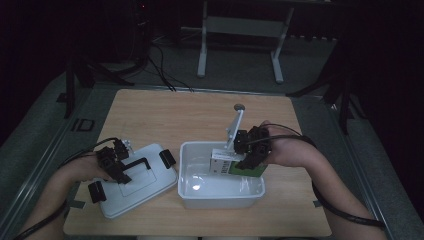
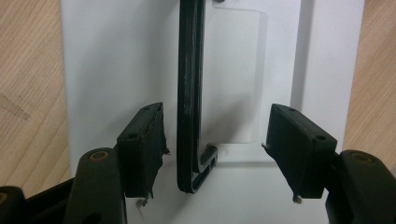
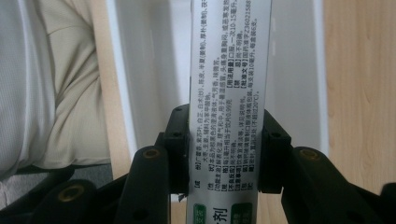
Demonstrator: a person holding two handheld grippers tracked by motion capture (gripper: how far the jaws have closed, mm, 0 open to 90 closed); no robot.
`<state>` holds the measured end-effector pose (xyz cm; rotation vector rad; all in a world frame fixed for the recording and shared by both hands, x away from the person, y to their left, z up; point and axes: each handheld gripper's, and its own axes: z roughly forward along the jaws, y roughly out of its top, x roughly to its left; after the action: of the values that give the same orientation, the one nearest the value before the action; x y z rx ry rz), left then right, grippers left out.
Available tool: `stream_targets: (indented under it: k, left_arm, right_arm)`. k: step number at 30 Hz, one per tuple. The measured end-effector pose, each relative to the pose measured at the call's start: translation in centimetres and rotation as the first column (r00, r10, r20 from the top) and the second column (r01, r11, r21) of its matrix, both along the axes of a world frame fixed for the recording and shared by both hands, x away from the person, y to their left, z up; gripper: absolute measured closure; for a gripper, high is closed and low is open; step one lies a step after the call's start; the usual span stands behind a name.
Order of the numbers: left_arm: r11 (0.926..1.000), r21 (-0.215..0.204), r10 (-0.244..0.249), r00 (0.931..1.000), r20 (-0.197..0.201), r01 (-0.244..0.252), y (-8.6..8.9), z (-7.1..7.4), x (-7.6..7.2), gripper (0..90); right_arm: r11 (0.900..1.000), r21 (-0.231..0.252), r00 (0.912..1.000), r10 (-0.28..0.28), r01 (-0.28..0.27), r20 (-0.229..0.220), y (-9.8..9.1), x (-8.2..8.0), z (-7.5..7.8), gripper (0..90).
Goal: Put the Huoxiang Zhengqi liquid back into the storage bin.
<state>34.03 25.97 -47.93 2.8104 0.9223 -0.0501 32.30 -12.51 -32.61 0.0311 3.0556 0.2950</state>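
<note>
**Carton, lid and bin at the table**

The carton is a narrow white and green box; its white side panel, densely printed in small black characters, faces the right gripper view. It hangs over the right inner side of the bin, a white rectangular open-topped container standing near the table's front edge. The lid, white and rectangular with black clips at its ends, lies flat on the table just left of the bin. Its black handle stands up from the recessed centre panel.
</note>
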Motion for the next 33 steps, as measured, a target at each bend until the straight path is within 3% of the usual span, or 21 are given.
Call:
stream_targets:
  k: [7, 12, 33]
  left_arm:
    - [1.0, 0.003, 0.003, 1.0, -0.001, -0.003, 0.1, 0.0, -0.1, 37.7]
    - [1.0, 0.004, 0.001, 1.0, -0.003, -0.001, 0.2, 0.0, -0.1, 37.7]
    - [1.0, 0.009, 0.001, 1.0, -0.005, -0.001, 0.2, -0.2, 0.0, 37.7]
  right_arm:
    - [0.9986, -0.032, 0.999, 0.041, -0.042, -0.018, 1.1, -0.2, -0.8, 63.8]
    - [0.9988, -0.031, 0.999, 0.038, -0.039, -0.022, 1.3, -0.2, -1.2, 63.8]
    - [0.9977, -0.036, 0.9953, 0.054, -0.057, -0.08, 1.6, 0.3, -5.5, 63.8]
